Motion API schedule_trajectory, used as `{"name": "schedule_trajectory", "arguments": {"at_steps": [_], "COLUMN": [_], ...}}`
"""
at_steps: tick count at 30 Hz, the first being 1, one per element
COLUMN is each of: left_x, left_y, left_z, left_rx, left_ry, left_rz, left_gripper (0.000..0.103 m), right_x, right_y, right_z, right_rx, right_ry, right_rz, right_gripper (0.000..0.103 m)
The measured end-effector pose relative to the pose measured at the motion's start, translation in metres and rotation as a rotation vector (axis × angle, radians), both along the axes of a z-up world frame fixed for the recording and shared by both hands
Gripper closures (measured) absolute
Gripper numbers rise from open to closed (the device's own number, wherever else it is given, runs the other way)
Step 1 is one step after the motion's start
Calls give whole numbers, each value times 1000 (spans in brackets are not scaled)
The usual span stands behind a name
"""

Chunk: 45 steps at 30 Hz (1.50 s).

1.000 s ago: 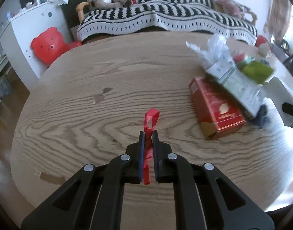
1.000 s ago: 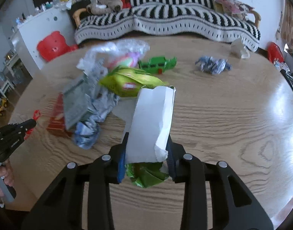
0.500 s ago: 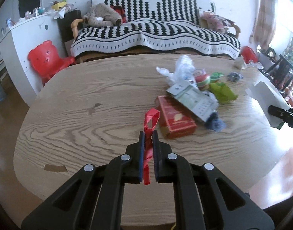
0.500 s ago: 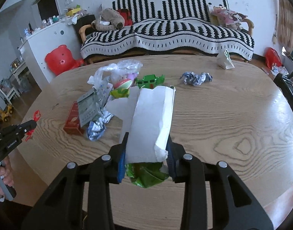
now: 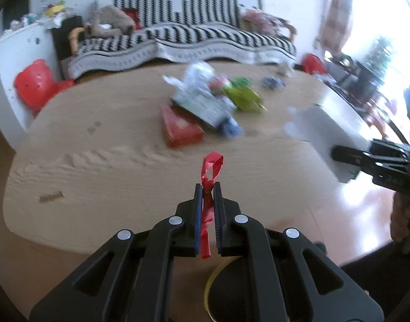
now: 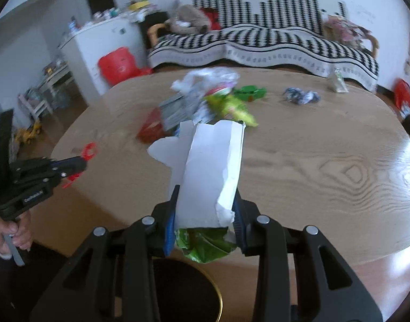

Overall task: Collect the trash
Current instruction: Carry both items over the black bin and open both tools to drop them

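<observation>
Motion-blurred trash pile (image 5: 213, 104) — details unreadable

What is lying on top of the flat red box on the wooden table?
A grey printed carton lies across the flat red box, covering its far end, with a crumpled blue wrapper beside it. What the carton covers is hidden.

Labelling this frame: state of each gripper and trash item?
left gripper: shut on red twisted ribbon
right gripper: shut on white paper carton, green wrapper beneath
black gold-rimmed bin: open, below grippers
trash pile: on wooden table
</observation>
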State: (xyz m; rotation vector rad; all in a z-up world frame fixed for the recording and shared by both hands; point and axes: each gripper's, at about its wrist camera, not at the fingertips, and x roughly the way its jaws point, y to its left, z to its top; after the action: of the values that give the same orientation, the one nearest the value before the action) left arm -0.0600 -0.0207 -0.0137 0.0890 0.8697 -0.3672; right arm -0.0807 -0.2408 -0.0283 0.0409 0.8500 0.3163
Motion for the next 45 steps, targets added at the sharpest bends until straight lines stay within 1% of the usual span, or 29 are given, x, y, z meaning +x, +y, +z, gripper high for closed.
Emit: {"name": "schedule_trajectory", "arguments": {"at_steps": [6, 8, 10, 13, 15, 18, 20, 22, 24, 26, 29, 36, 45], "left_x": [-55, -67, -77, -88, -93, -92, -90, -87, -84, -84, -81, -79, -80], "left_y": [-15, -18, -21, -26, -27, -28, -27, -27, -30, -33, -37, -45, -45], "left_z": [-27, -39, -52, -78, -102, -134, -151, -162, -168, -170, -174, -175, -175], "left_rx": [25, 39, 36, 45, 33, 24, 12, 5, 16, 19, 23, 36, 45], "left_ry": [52, 78, 127, 219, 320, 464, 533, 580, 595, 601, 611, 599, 605], "left_rz": [-119, -151, -182, -213, -222, -214, -185, -170, -160, -158, -157, -160, -153], "left_gripper": [96, 96, 96, 96, 96, 96, 96, 96, 96, 96, 96, 96, 96], "right_x": [-53, -71, -86, -99, -104, -107, -105, -103, -98, -95, -94, -92, -92], "right_y": [30, 37, 41, 42, 43, 47, 49, 49, 49, 47, 51, 61, 62], "right_z": [-25, -36, -49, -71, -95, -126, -145, -157, -167, -169, -168, -167, -167], "right_rx": [-34, -47, -58, -85, -109, -145, -142, -131, -101, -98, -108, -142, -148], "right_ry": [55, 81, 119, 187, 274, 393, 475, 527, 578, 591, 586, 563, 561], "right_rz": [106, 136, 158, 172, 171, 170, 175, 168, 160, 150, 144, 140, 139], "right_gripper": [68, 68, 68, 67, 67, 67, 67, 67, 67, 66, 66, 65, 64]}}
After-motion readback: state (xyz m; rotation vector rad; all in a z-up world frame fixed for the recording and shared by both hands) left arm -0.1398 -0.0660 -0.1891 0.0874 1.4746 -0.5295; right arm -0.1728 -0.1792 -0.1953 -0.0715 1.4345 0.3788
